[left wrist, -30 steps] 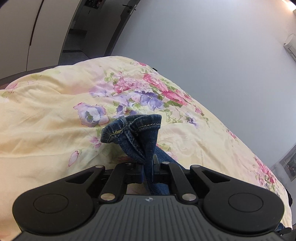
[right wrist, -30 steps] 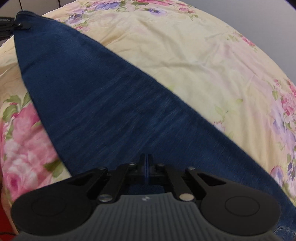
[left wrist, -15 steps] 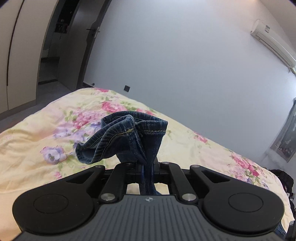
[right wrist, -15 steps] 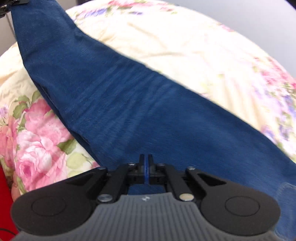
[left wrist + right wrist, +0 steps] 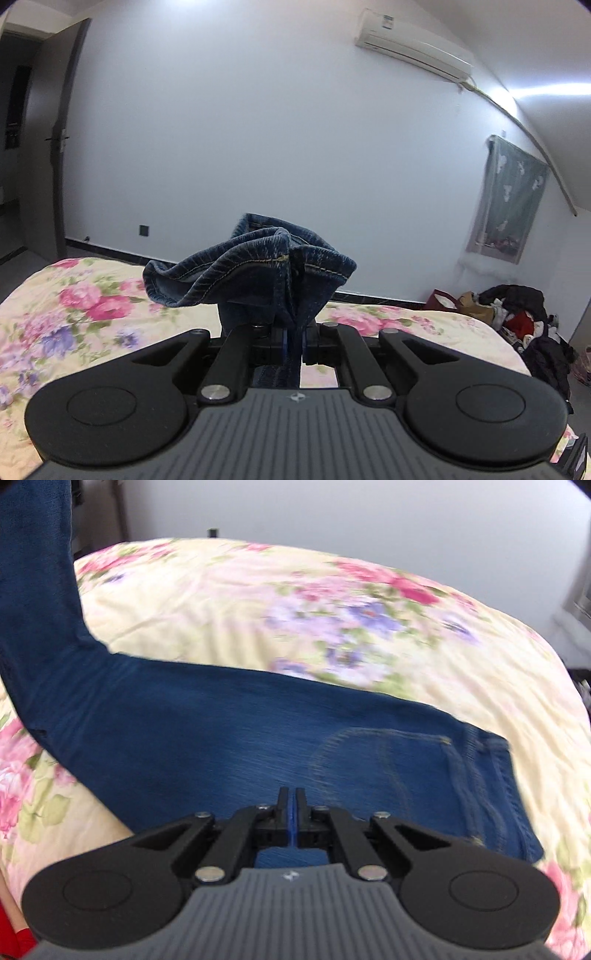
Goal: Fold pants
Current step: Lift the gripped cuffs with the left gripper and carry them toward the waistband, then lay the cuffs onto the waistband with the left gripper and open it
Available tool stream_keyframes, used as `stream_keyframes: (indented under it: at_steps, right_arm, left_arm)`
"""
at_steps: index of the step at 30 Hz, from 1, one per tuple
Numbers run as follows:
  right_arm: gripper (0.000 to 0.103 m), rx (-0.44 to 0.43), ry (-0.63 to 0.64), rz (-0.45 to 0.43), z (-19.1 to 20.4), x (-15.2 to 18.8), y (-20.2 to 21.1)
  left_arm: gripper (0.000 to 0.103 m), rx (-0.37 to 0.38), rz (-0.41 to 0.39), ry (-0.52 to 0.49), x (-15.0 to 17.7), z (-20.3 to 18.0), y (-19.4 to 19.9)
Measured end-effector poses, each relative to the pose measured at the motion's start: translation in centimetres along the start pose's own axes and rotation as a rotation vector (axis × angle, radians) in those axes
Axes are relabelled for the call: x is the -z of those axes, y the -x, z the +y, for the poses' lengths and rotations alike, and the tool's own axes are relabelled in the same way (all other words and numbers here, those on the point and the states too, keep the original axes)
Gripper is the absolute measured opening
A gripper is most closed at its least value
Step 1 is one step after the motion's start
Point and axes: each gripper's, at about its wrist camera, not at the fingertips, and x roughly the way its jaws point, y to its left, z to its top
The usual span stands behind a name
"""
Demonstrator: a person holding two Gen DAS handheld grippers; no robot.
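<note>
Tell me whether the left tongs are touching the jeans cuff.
Touching. The left wrist view shows the left tongs shut on the jeans cuff, denim pinched between the pads and bunched above them.

The dark blue denim pants [image 5: 229,738] carry tan stitching along the hem and back pocket. The cream quilted bedspread [image 5: 295,602] is printed with pink roses, purple blossoms and green leaves. Each black plastic tool [image 5: 293,341] has blue pads. The wall [image 5: 277,129] is pale grey-white, with a white air conditioner [image 5: 413,55].
</note>
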Motion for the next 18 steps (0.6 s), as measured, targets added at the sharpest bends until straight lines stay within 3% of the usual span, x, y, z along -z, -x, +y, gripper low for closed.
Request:
stream_keyframes:
  at_steps: [5,9,15,18]
  right_arm:
    - [0.0,0.019,-0.078,-0.033,-5.2,1.8,0.8]
    - [0.0,0.014,-0.134,-0.056,-9.1,3.0,0.7]
    - [0.0,-0.024,-0.249,-0.049,-14.3,4.7,-0.4]
    - [0.0,-0.033,-0.262,-0.024,-15.3,5.7,-1.1]
  left_arm:
    - [0.006,0.113,0.04,-0.065,0.7,-9.0,-4.7]
    - [0.006,0.191,0.119,-0.104,3.7,-15.0,-9.7]
    - [0.006,0.288,0.293,-0.183,13.7,-23.8,-16.0]
    - [0.005,0.334,0.416,-0.206,18.8,-25.8,-18.0]
